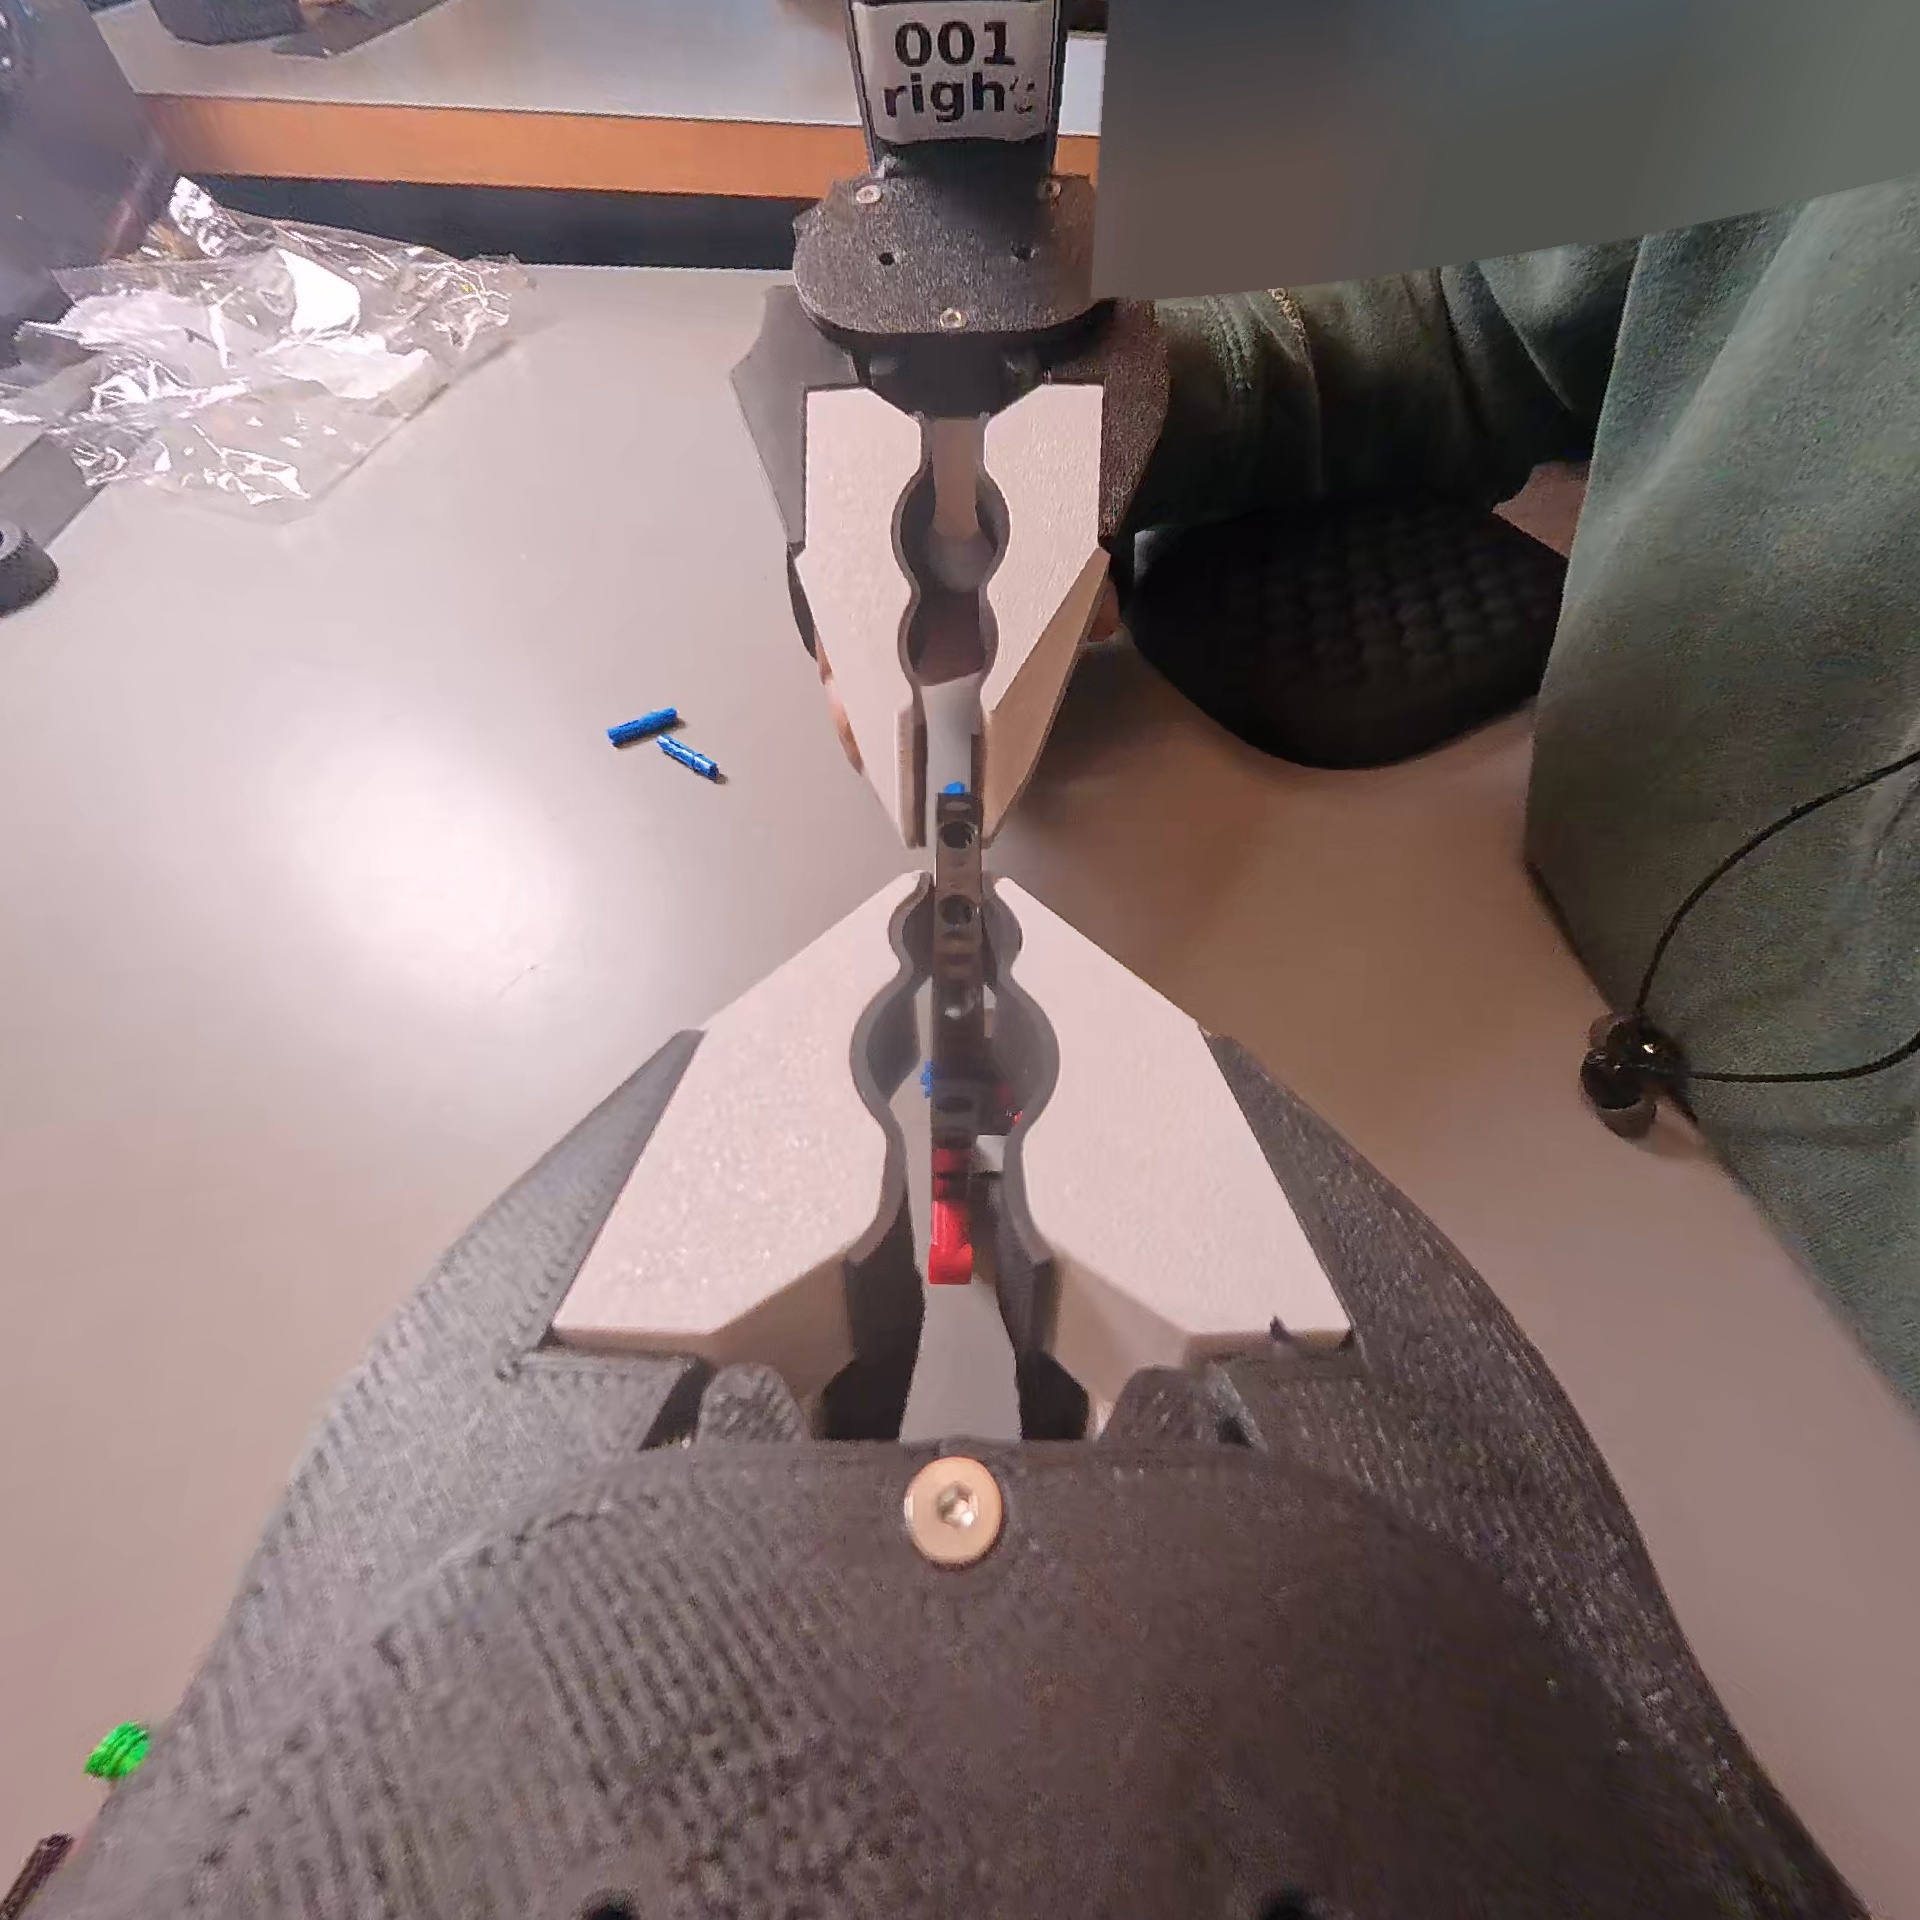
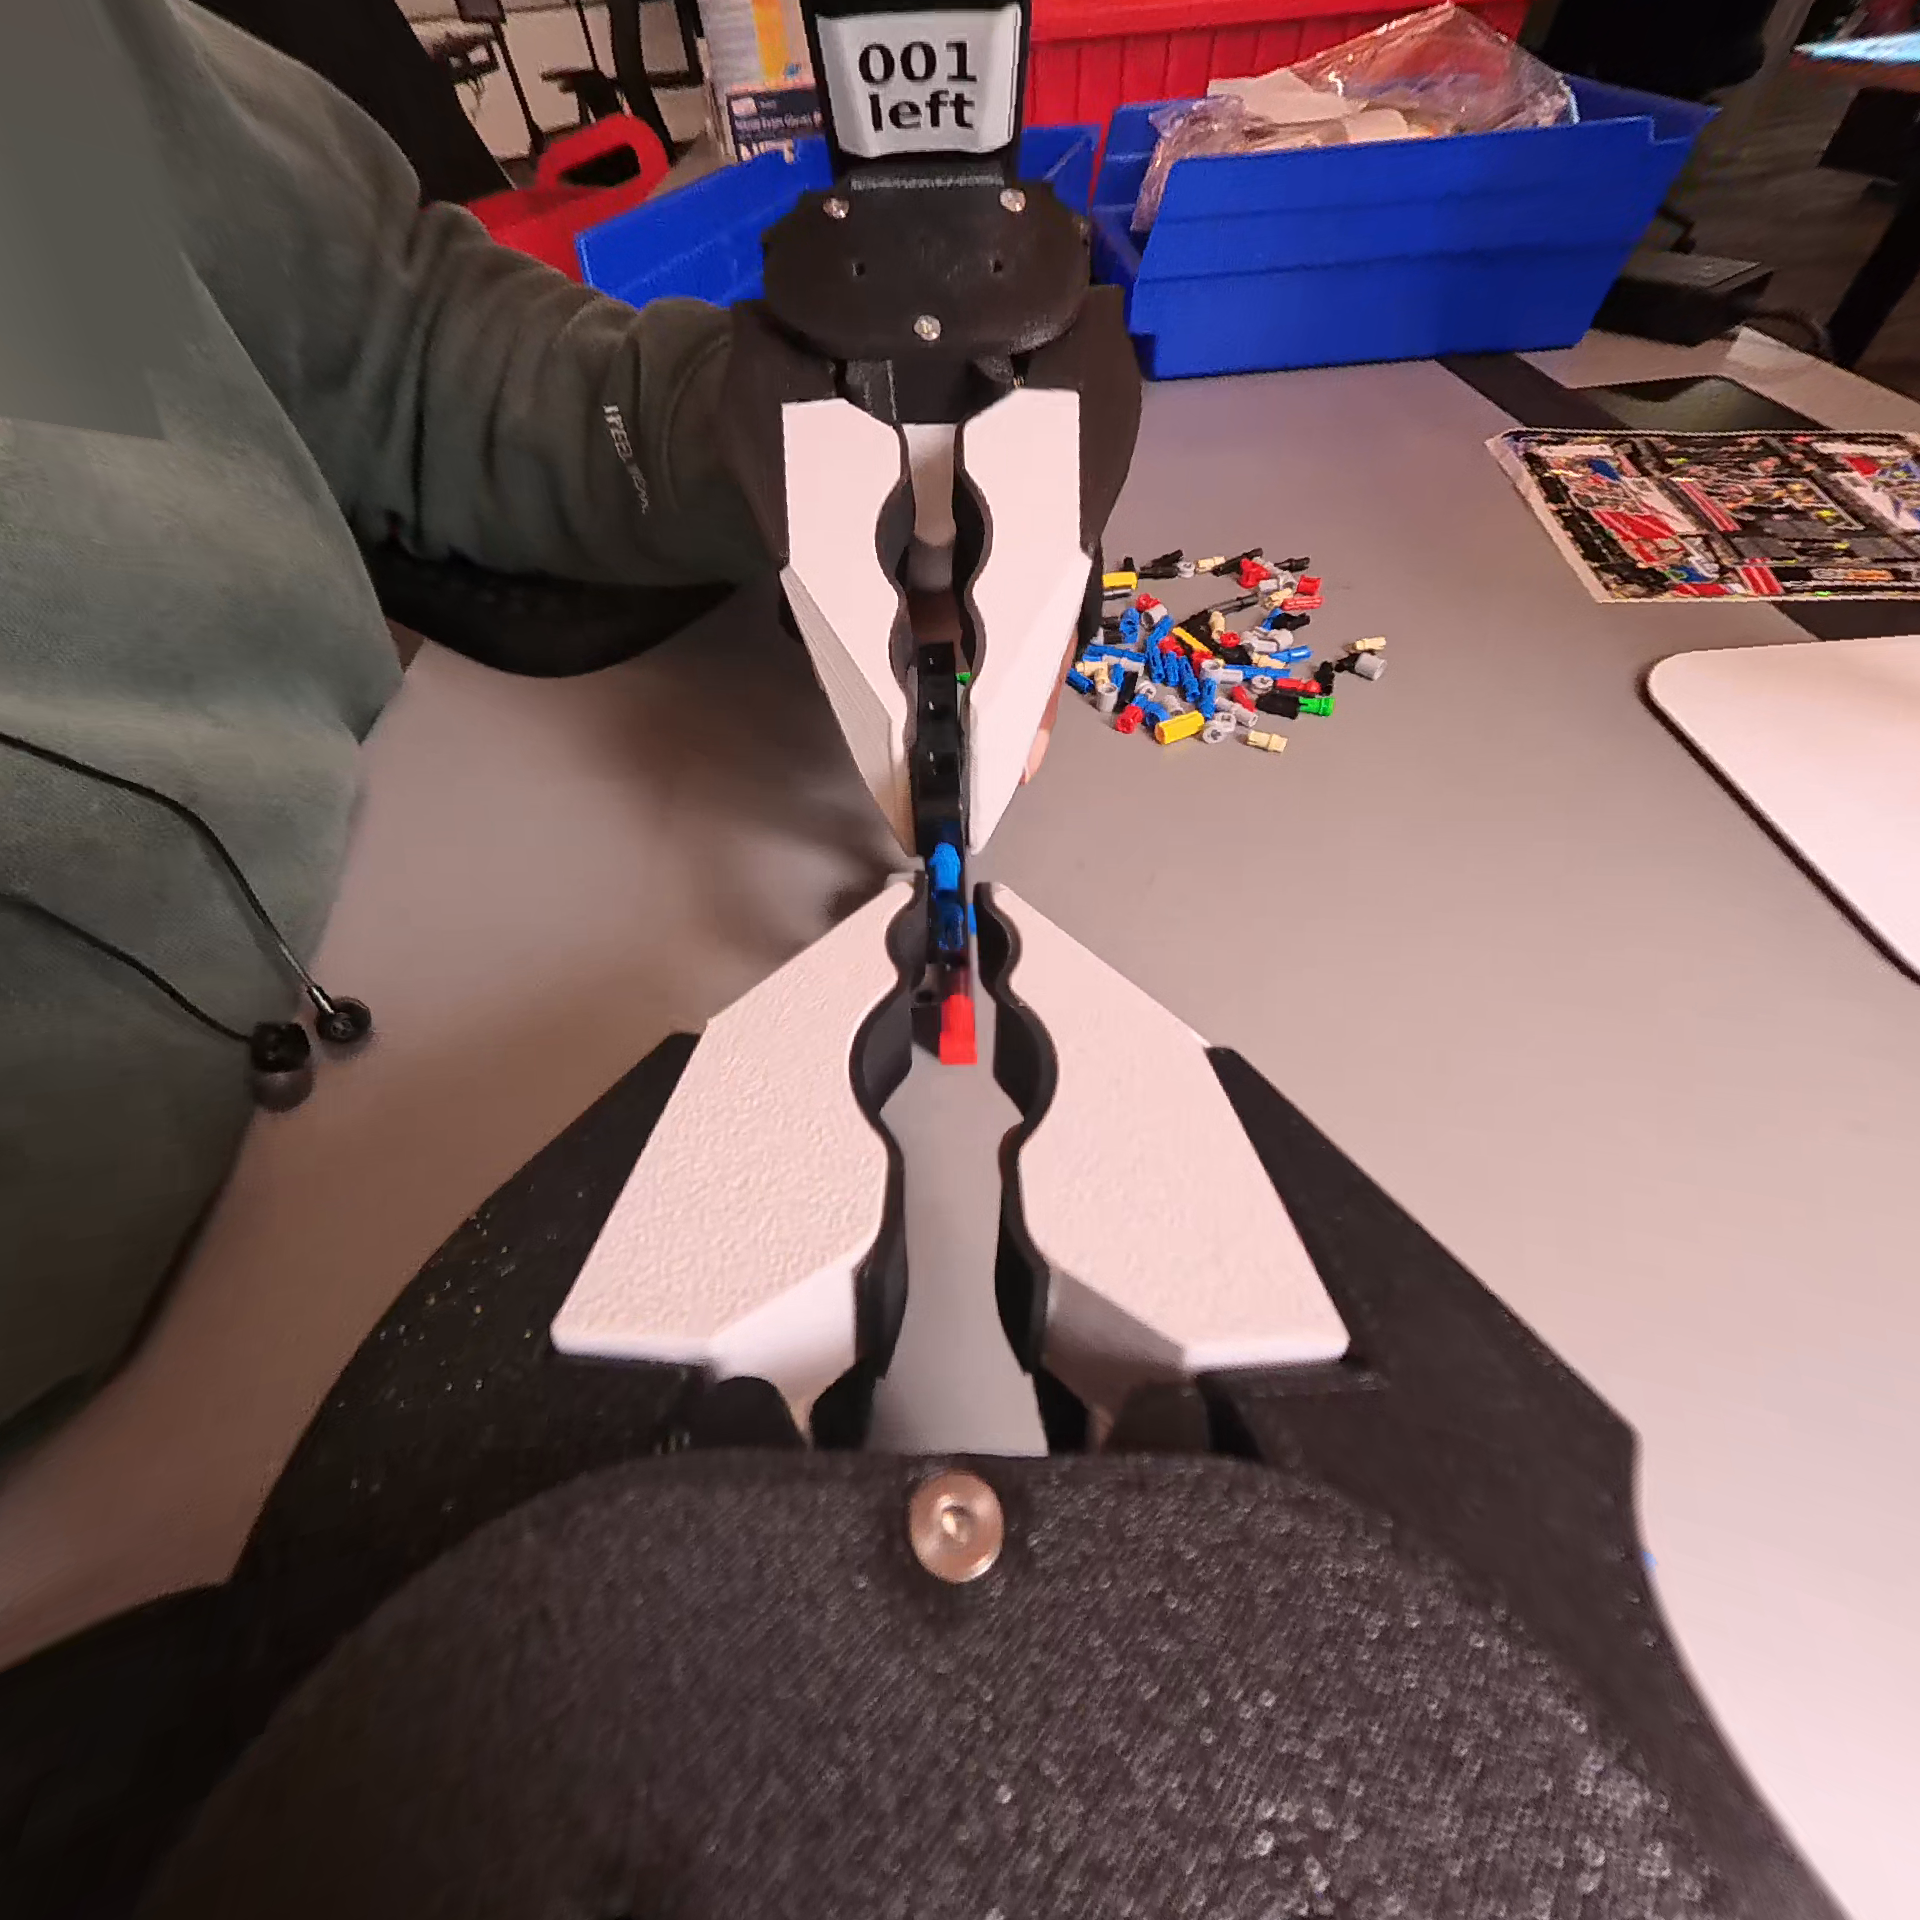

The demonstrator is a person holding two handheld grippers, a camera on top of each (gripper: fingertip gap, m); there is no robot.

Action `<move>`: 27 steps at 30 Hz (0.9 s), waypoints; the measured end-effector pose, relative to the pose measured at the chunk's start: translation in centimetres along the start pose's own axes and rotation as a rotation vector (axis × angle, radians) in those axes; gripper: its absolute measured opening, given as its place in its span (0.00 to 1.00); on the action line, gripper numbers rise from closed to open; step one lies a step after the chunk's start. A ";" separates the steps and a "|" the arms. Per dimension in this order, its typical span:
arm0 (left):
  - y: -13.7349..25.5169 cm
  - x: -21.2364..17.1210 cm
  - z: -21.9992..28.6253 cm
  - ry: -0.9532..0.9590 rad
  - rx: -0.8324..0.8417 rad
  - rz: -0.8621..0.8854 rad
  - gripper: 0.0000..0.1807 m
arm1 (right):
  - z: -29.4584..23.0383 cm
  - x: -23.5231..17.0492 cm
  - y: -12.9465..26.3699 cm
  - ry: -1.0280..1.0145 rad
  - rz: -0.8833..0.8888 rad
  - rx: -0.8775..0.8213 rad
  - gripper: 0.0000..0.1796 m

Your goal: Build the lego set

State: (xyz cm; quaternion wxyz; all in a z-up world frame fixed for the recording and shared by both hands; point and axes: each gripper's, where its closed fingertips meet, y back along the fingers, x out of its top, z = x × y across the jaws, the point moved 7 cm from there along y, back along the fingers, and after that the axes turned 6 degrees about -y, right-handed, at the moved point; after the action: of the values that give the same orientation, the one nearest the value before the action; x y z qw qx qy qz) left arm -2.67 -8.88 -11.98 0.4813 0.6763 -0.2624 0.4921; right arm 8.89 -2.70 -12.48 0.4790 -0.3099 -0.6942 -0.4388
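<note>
Left claw [image 1: 956, 883], textured black shell, pinches holed black beam [image 1: 956, 935]; right claw [image 2: 948, 883] pinches blue pin [image 2: 943, 873].

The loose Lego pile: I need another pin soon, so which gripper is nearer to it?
Left. The left gripper hangs right beside the pile; the right gripper meets it tip to tip, farther back. Both are shut on the black beam.

Bright even indoor light, soft glare on the grey table [image 1: 343, 914], fisheye-bent edges, slight motion blur
</note>
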 end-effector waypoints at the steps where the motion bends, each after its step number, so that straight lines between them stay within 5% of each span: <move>1: 0.0 0.0 0.0 -0.004 0.004 -0.002 0.04 | 0.1 -0.1 0.3 0.014 0.001 -0.008 0.04; 27: -0.1 -0.1 0.0 0.022 0.004 0.023 0.03 | -0.1 0.0 0.9 -0.012 0.051 0.015 0.04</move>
State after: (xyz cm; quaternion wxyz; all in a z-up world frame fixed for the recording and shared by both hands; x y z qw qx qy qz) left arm -2.67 -8.82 -12.11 0.4770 0.6687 -0.2640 0.5055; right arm 9.65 -2.37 -12.17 0.4882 -0.3267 -0.6920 -0.4195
